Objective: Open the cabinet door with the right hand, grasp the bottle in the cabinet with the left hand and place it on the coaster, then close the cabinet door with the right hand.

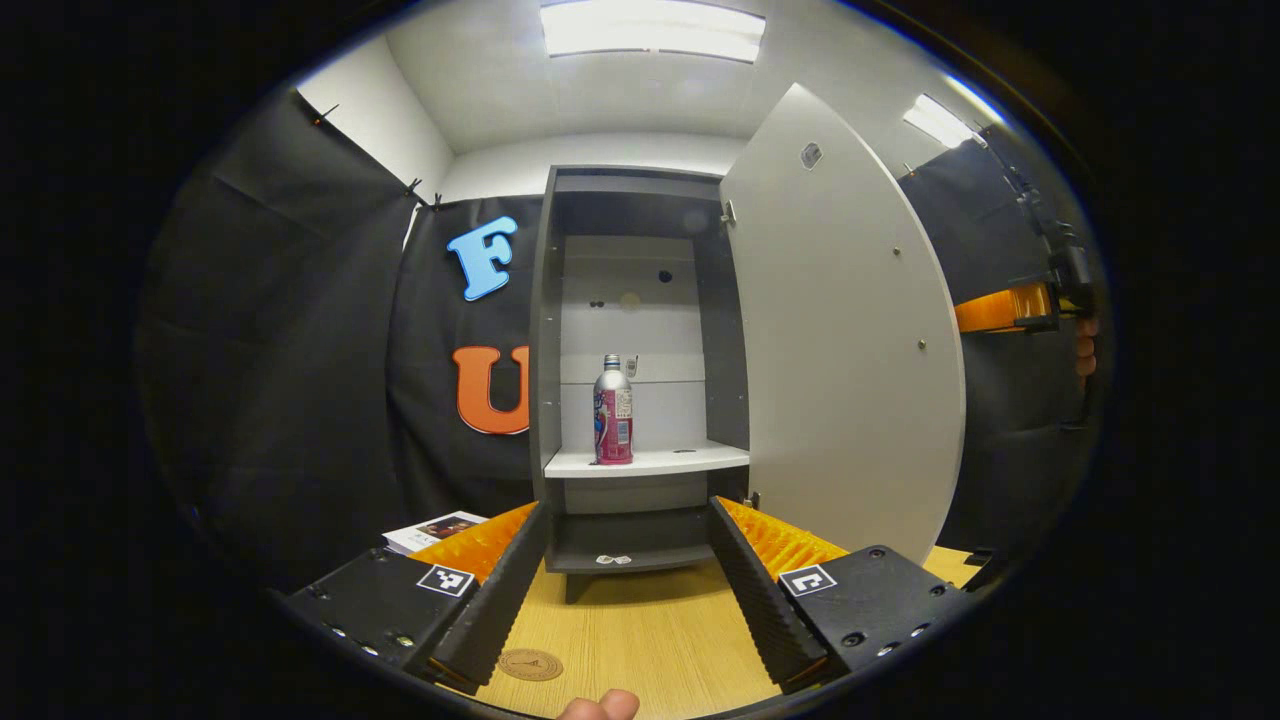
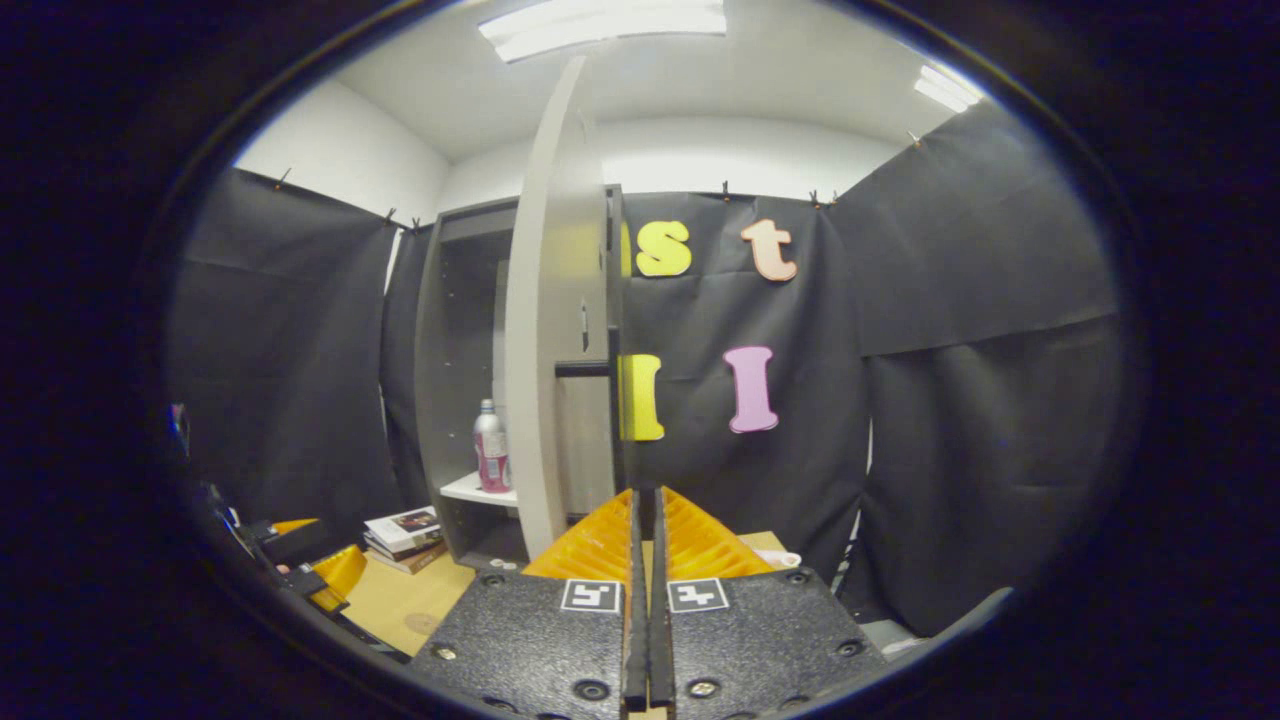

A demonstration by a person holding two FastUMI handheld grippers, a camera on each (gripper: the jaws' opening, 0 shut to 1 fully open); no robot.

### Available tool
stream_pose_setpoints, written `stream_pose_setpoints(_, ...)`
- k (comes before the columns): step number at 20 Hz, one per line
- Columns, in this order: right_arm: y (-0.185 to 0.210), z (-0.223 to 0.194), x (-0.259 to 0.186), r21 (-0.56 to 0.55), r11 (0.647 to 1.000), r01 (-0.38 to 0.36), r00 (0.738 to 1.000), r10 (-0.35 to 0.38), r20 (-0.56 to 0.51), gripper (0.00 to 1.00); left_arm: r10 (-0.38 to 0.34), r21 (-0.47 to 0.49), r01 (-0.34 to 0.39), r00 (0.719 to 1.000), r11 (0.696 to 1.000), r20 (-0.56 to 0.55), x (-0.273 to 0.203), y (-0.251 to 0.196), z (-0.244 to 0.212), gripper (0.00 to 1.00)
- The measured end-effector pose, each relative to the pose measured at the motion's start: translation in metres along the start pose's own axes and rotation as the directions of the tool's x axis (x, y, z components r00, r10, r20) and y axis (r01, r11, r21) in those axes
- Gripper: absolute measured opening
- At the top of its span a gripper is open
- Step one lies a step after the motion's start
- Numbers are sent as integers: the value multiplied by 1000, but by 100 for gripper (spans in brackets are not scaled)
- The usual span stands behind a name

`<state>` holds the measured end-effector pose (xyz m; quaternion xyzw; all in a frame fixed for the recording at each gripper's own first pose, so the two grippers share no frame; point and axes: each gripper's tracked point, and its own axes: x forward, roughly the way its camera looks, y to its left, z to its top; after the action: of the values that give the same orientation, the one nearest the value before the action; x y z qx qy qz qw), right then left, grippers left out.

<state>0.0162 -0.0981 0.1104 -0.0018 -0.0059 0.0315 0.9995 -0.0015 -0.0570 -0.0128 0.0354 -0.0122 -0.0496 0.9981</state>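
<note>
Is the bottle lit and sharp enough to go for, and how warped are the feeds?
Left gripper view: bottle sharp, evenly lit on its shelf, ceiling light blown out. Right gripper view: cabinet door bows from fisheye, bottle small but clear.

Stacked books (image 2: 403,536) on wooden table (image 1: 640,640)

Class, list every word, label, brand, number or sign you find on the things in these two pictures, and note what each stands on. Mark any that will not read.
Bottle label: print too small to read.
Coaster on the table: a stamped mark, too blurred to read.
Books beside the cabinet: cover print too small to read.
Left claw and right claw: square coded tags, patterns with no words.
Nothing can be quoted.
</note>
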Motion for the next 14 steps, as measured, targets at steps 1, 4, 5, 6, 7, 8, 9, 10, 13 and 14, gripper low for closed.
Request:
stream_pose_setpoints(1, -9, -1, -2, 2, 1000, 18, 1000, -18, -2, 4, -2, 2, 2, 1000, 1000, 1, 0, -3, 0, 95)
stream_pose_setpoints(4, -11, -8, -3, 61, 998, -6, 1000, 6, -6, 10, -15, 7, 15, 1000, 1000, -4, 1, -15, -1, 95)
stream_pose_setpoints(5, -19, -11, -3, 68, 998, -2, 1000, 3, -10, 23, -20, 8, 20, 1000, 1000, -5, 1, -19, -1, 95)
stream_pose_setpoints(6, -24, -14, -2, 65, 998, 12, 1000, -11, -12, 43, -23, 10, 23, 1000, 1000, -3, 1, -22, 0, 95)
stream_pose_setpoints(7, -29, -17, -2, 57, 998, 20, 1000, -19, -13, 47, -23, 14, 23, 1000, 1000, 0, 1, -24, 1, 95)
stream_pose_setpoints(8, -32, -18, -2, 54, 998, 36, 999, -35, -15, 55, -23, 18, 23, 1000, 1000, 3, 1, -26, 3, 95)
stream_pose_setpoints(9, -35, -18, -1, 51, 998, 43, 999, -42, -16, 60, -23, 21, 23, 1000, 1000, 3, 1, -28, 2, 95)
stream_pose_setpoints(10, -33, -18, -2, 50, 998, 33, 999, -33, -9, 81, -23, 23, 23, 1000, 999, 1, 2, -29, 1, 95)
stream_pose_setpoints(13, -27, -10, -1, 36, 999, 7, 1000, -8, 27, 88, -19, 18, 20, 1000, 1000, -8, 2, -33, 0, 95)
stream_pose_setpoints(14, -26, -8, -1, 30, 1000, 0, 999, -1, 36, 88, -17, 16, 17, 1000, 1000, -10, 2, -32, 0, 95)
